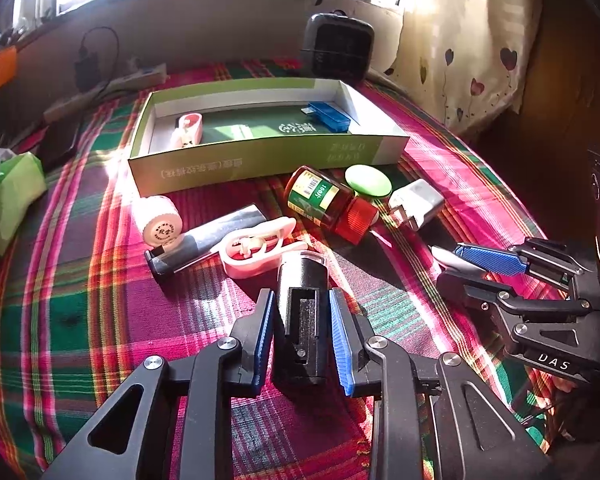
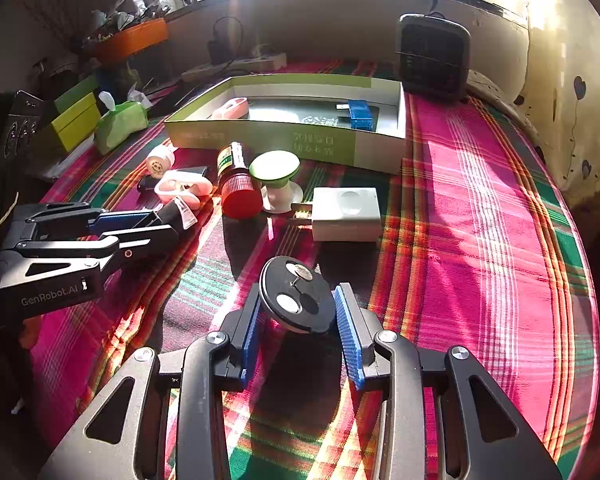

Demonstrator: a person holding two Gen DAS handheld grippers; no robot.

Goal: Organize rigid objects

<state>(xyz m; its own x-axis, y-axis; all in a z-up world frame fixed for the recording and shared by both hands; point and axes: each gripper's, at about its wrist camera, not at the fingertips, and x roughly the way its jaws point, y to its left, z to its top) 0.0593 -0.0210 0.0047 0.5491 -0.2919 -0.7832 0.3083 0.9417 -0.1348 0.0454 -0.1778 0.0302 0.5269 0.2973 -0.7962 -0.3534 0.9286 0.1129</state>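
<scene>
In the left wrist view my left gripper [image 1: 300, 292] is shut on a black cylinder with a clear cap [image 1: 302, 320], its blue pads pressing both sides. My right gripper [image 2: 299, 288] is shut on a black disc with two silver spots [image 2: 296, 296]. A green and white open box [image 1: 260, 160] behind holds a pink item [image 1: 186, 128] and a blue case [image 1: 328, 116]. In front of it lie a brown bottle with a red cap [image 1: 324, 204], a green knob [image 1: 368, 182], a white plug [image 1: 416, 204], a white tub [image 1: 160, 224], a pink clip [image 1: 256, 246] and a grey bar [image 1: 208, 240].
Everything rests on a plaid cloth [image 1: 80, 300]. A black heater [image 1: 338, 48] stands behind the box, a power strip [image 1: 136, 80] at the back left, a green tissue pack [image 1: 12, 196] at the left edge. A heart-print curtain [image 1: 476, 60] hangs at the right.
</scene>
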